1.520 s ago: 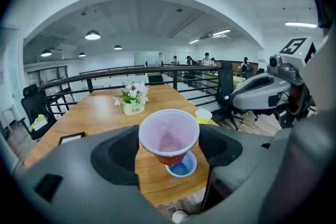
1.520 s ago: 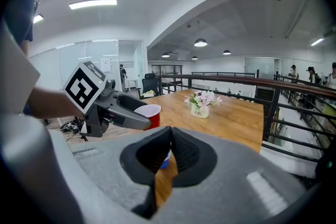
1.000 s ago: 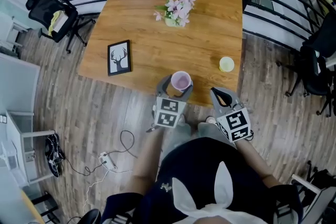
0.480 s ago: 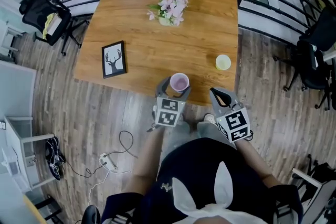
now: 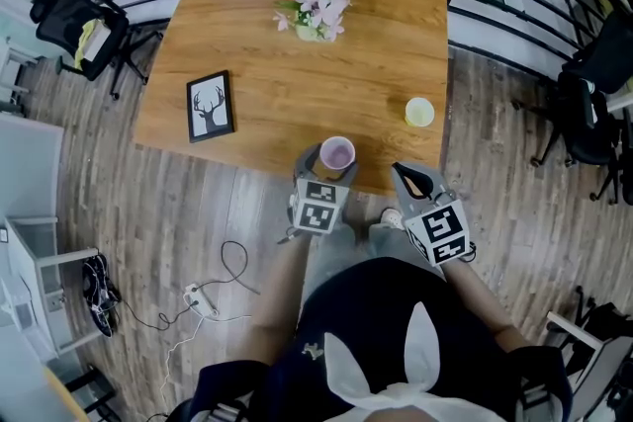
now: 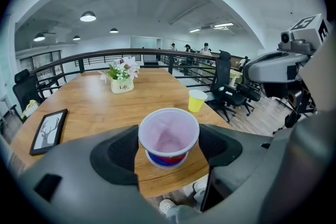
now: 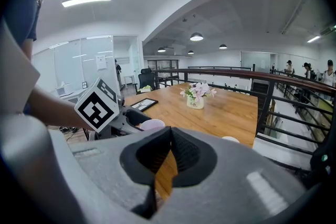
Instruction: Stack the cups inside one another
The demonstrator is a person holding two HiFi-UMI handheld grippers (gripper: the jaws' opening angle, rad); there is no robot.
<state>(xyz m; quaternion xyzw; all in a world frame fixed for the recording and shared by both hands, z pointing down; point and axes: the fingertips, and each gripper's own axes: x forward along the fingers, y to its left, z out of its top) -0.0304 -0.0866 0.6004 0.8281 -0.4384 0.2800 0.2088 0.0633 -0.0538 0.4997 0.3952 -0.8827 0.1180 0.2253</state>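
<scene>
A pink cup (image 5: 337, 153) with a red and blue base (image 6: 168, 136) stands upright at the near edge of the wooden table (image 5: 297, 84). My left gripper (image 5: 336, 165) is shut on it, one pad on either side of the rim. A yellow cup (image 5: 419, 112) stands upright near the table's right edge, apart from both grippers; the left gripper view has this yellow cup (image 6: 197, 100) beyond the pink one. My right gripper (image 5: 407, 177) hangs shut and empty just off the table's near right corner. From the right gripper view (image 7: 167, 157) the pink cup (image 7: 152, 124) lies to the left.
A small pot of pink flowers (image 5: 316, 15) stands at the table's far middle. A framed deer picture (image 5: 210, 106) lies at its left. A black railing (image 5: 514, 5) runs behind and to the right. Office chairs (image 5: 593, 114) and floor cables (image 5: 213, 296) surround the table.
My left gripper has sunk a little with the pink cup, down to the table's near edge. The right gripper has stayed where it was. The head view has shifted slightly.
</scene>
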